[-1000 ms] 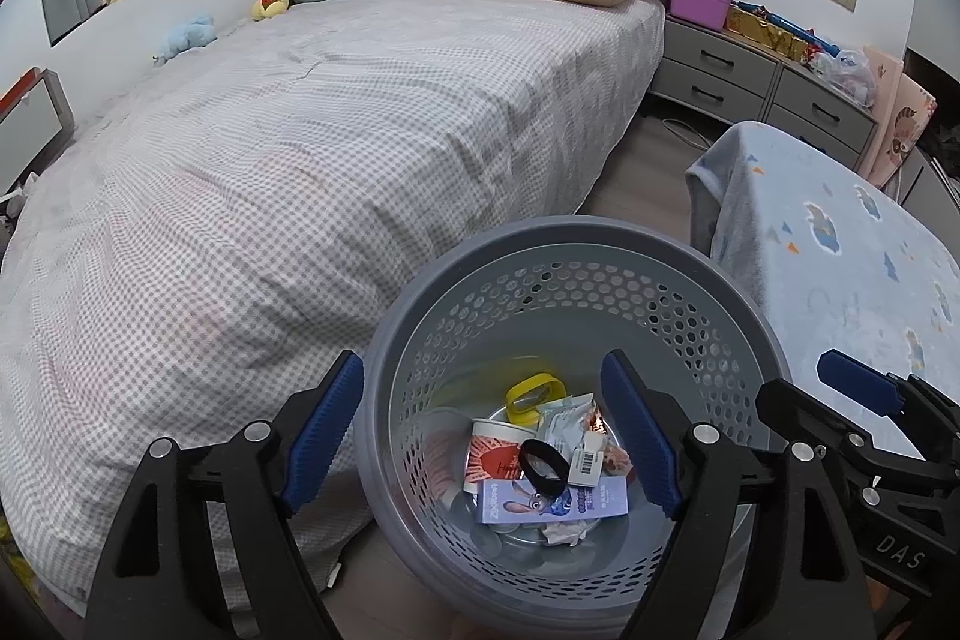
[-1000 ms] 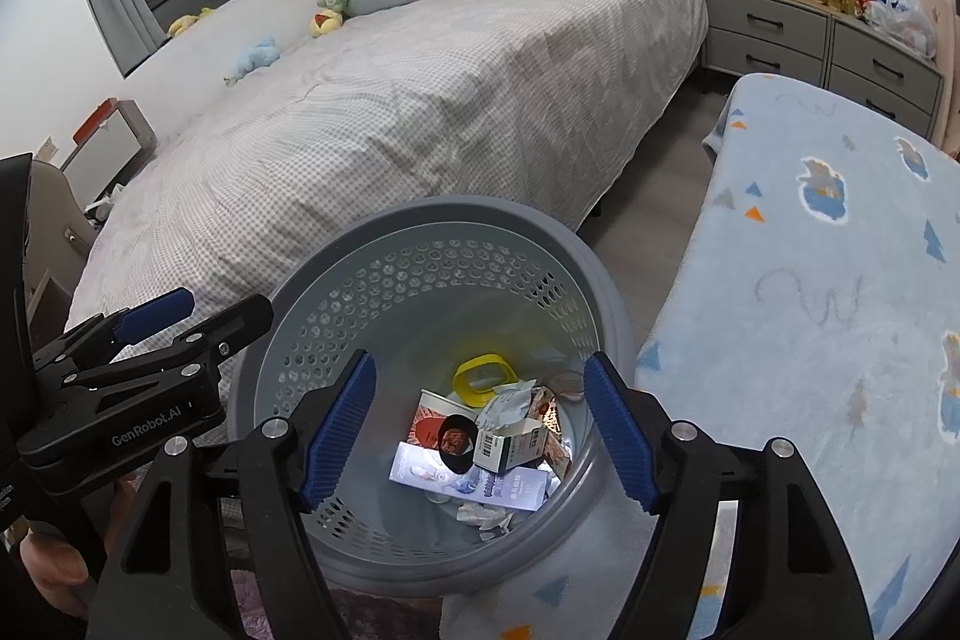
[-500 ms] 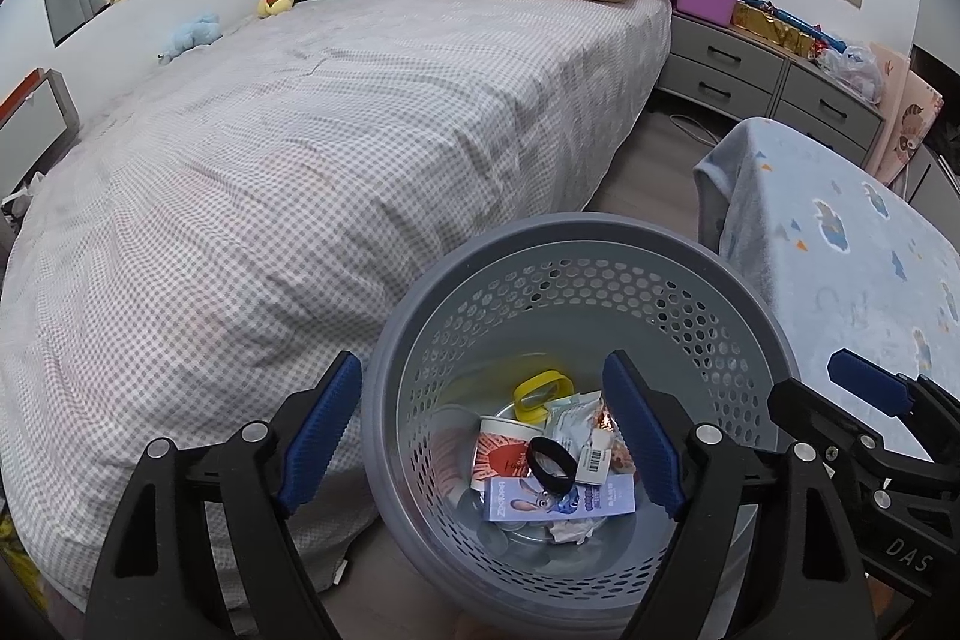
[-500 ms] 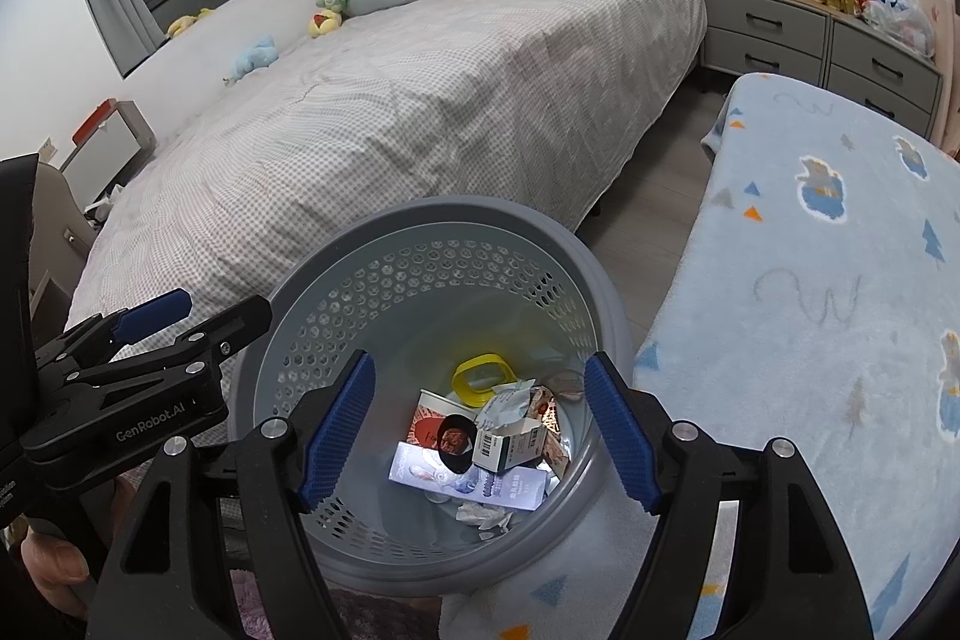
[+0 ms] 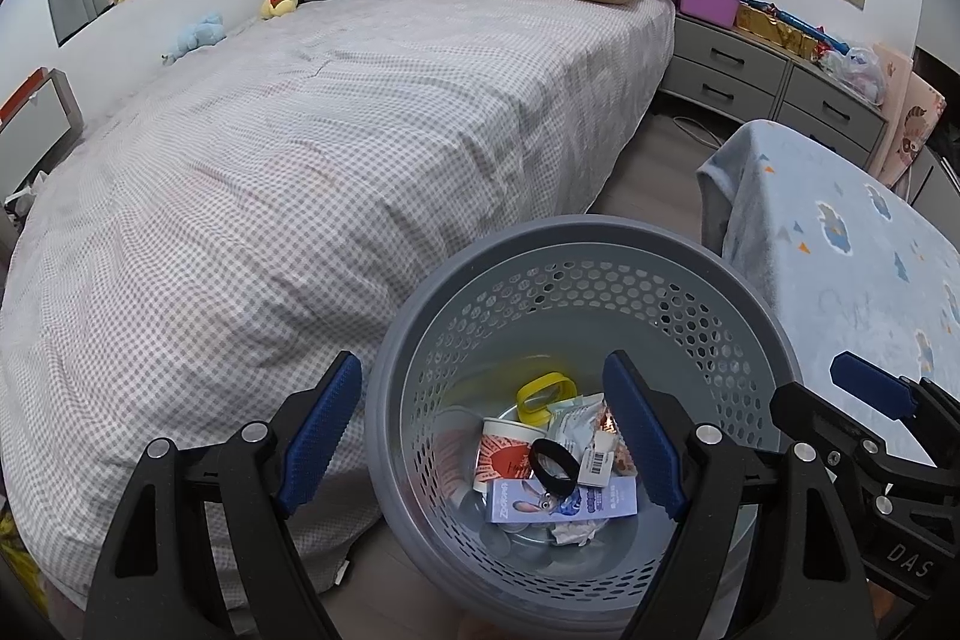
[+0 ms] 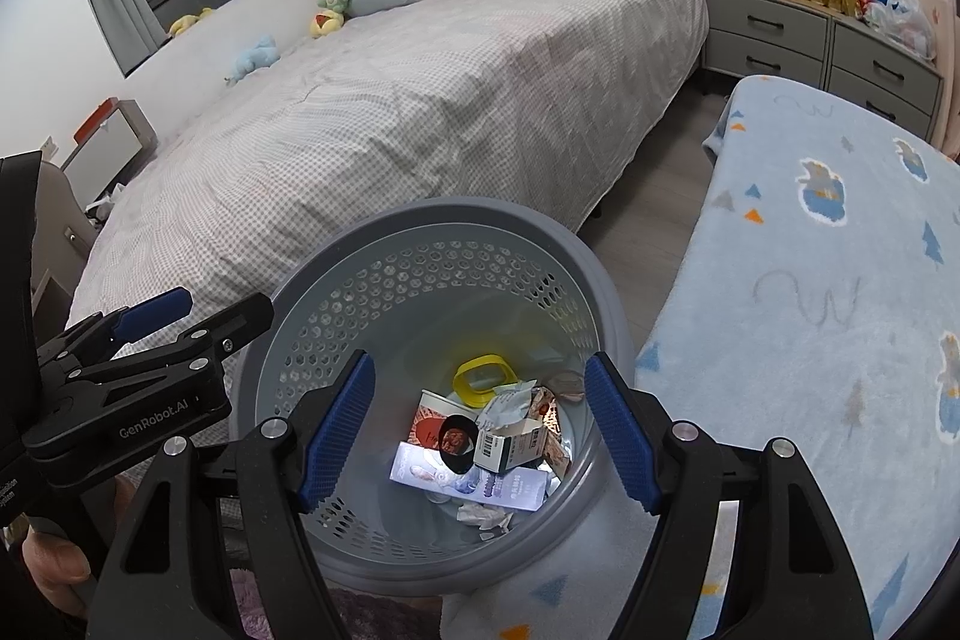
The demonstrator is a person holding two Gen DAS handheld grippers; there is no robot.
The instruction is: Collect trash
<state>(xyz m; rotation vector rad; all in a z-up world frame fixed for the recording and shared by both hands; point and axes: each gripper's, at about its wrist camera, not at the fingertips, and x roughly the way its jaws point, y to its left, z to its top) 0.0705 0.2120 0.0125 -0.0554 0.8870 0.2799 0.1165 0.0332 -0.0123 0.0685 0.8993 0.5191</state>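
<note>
Bedroom floor beside the bed (image 5: 336, 148) carries the perforated wastebasket (image 5: 576, 238). Both the left hand-held gripper (image 5: 489, 436) and right hand-held gripper (image 6: 480, 430) are held released, empty. The trash (image 5: 558, 466) at 6 o'clock is judged light and crushable; the stiff basket rim is best gripped.

Both cameras look down from close above into the same gray basket (image 5: 774, 334) (image 6: 606, 280). The left one sits to the left and sees the right gripper (image 5: 864, 391). The right one sees the left gripper (image 6: 162, 316). Both also see the bed (image 5: 300, 148) (image 6: 420, 100) behind.
</note>
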